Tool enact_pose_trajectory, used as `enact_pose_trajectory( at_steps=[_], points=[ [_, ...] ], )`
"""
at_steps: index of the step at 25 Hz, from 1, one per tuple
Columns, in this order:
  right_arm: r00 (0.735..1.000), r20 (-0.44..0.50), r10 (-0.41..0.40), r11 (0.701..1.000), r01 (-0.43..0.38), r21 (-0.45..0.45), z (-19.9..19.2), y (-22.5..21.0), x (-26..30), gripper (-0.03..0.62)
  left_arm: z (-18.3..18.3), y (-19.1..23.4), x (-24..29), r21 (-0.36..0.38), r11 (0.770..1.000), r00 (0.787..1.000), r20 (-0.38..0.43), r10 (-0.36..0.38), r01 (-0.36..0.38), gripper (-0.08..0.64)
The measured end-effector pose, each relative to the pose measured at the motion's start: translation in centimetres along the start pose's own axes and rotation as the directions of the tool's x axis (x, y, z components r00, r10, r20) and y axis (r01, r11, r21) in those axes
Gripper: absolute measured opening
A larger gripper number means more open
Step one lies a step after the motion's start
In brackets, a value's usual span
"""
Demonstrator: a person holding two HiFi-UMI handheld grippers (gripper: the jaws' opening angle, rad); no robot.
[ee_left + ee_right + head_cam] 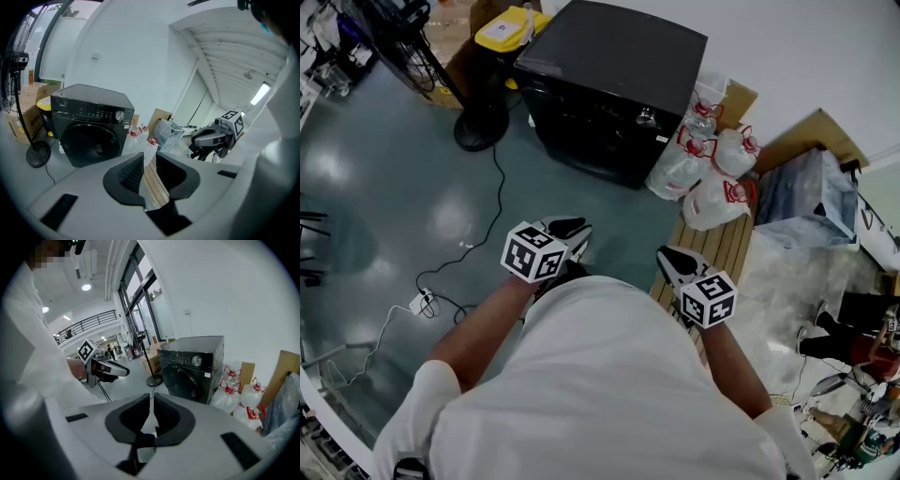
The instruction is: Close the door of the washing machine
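Observation:
The black washing machine stands on the floor ahead of me, against the white wall. In the left gripper view its round door looks flush with the front, below the control panel with a silver knob; the same door shows in the right gripper view. My left gripper and right gripper are both held close to my body, well short of the machine. On each the jaws stand nearly together with nothing between them.
Several water jugs with red handles lie right of the machine, by a wooden pallet and plastic-wrapped goods. A fan's round base stands left of it. A cable and power strip lie on the floor.

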State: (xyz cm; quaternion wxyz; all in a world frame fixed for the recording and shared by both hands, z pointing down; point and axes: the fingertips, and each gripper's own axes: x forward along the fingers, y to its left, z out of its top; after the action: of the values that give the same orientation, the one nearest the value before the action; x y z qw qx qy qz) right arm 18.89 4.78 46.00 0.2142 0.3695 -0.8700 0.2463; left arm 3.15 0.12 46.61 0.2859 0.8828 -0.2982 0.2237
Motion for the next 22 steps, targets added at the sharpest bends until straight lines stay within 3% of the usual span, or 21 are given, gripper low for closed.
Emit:
enact_pose_trajectory(
  at_steps=[22],
  points=[
    [1.0, -0.015, 0.012, 1.0, -0.012, -0.003, 0.8, -0.6, 2.0, 0.025, 0.2, 2.4, 0.7, -0.004, 1.0, 0.999, -0.025, 0.025, -0.025, 0.092]
  ],
)
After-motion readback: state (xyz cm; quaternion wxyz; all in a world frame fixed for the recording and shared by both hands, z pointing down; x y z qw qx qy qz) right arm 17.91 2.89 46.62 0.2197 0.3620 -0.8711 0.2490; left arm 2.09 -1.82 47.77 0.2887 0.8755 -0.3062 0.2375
